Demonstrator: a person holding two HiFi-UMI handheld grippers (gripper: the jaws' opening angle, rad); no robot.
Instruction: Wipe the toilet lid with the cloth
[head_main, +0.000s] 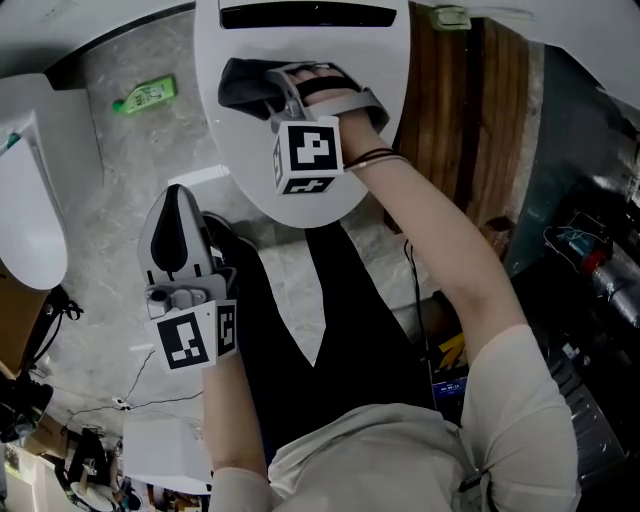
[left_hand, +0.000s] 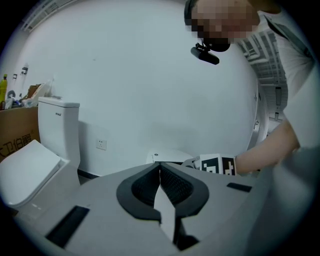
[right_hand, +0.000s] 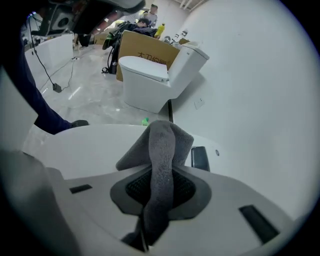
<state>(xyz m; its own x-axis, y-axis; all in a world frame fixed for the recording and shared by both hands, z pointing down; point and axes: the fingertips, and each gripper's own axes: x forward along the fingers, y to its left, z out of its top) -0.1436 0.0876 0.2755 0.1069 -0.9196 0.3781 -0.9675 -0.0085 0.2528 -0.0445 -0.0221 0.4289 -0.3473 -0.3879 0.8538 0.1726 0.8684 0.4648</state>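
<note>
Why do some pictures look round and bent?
Left and right gripper views: wide-angle lenses, dark corners, bowed lines; the cloth looms large in the right gripper view. Left gripper view: mosaic patch added afterwards. Head view: straighter, dim at right.

Toilet lid (head_main: 232, 150): near-left edge bare, passable. Cloth (head_main: 243, 86) and right gripper (head_main: 278, 88) occupy far middle. Floor to left: green bottle (head_main: 146, 96), second toilet (head_main: 30, 200).

Fuzzy matt cloth (right_hand: 161, 150), glossy smooth toilet lid (head_main: 245, 152)
</note>
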